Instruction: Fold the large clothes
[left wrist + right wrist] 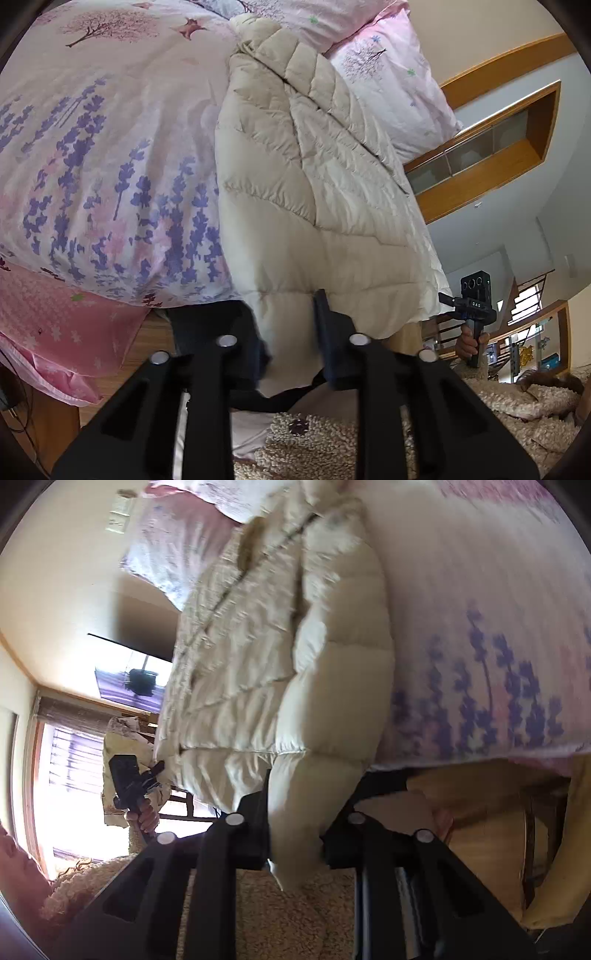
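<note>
A: Where do we stand?
B: I have the left gripper [291, 332] and right gripper [295, 827] each clamped on the hem of the cream puffer coat [314, 177], lying on the floral bed [110, 166]. I judge the folding barely begun.

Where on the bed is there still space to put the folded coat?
The flowered quilt is bare beside the cream puffer coat, from the coat's edge over to the pink sheet. It is crowded at the head end, where the coat's top meets the pillow, and at the hem, where both grippers clamp.
</note>
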Tool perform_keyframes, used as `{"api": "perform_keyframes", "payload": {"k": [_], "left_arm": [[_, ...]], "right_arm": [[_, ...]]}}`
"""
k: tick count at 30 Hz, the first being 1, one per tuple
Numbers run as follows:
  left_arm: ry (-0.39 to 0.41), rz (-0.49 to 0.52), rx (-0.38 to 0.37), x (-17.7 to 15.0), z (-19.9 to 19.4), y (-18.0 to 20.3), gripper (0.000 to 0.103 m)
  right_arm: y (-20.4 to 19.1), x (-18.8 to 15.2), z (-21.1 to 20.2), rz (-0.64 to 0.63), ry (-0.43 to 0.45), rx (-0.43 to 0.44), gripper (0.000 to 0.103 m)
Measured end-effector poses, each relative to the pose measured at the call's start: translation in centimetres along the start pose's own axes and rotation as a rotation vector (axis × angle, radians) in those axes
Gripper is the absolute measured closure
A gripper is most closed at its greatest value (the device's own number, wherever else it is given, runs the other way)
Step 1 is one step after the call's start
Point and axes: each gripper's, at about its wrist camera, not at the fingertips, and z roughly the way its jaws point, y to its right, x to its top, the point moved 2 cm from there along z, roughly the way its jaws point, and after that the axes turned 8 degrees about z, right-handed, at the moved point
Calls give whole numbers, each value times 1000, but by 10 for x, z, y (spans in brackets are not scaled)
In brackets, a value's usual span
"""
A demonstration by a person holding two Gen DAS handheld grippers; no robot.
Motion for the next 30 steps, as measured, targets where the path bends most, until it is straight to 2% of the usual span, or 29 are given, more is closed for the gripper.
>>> {"api": "perform_keyframes", "payload": {"k": [5,11,14,19,22,26,29,30], "left_arm": [[90,65,7,17,-17,15,93],[240,119,46,47,-45,26,95],[323,111,34,62,-61,29,96],[441,152,20,79,-87,45,96],[500,183,26,98,-101,53,96],[541,183,33,140,-99,54,96],[555,169,35,177,-89,51,96],[555,161,42,196,-82,49,96]], "right_arm": [[-35,6,-16,-100,114,31,87],[-88,16,-48,-240,393,-9,88],[-114,16,-64,-299,544,-29,89],[-153,9,-80,-402,695,-26,89],[-178,15,-86,-448,790,-84,89],[-206,42,-87,-466,886,-138,89],[-222,78,-81,-459,923,-165,89],[-227,99,-76,-444,926,-174,89]]}}
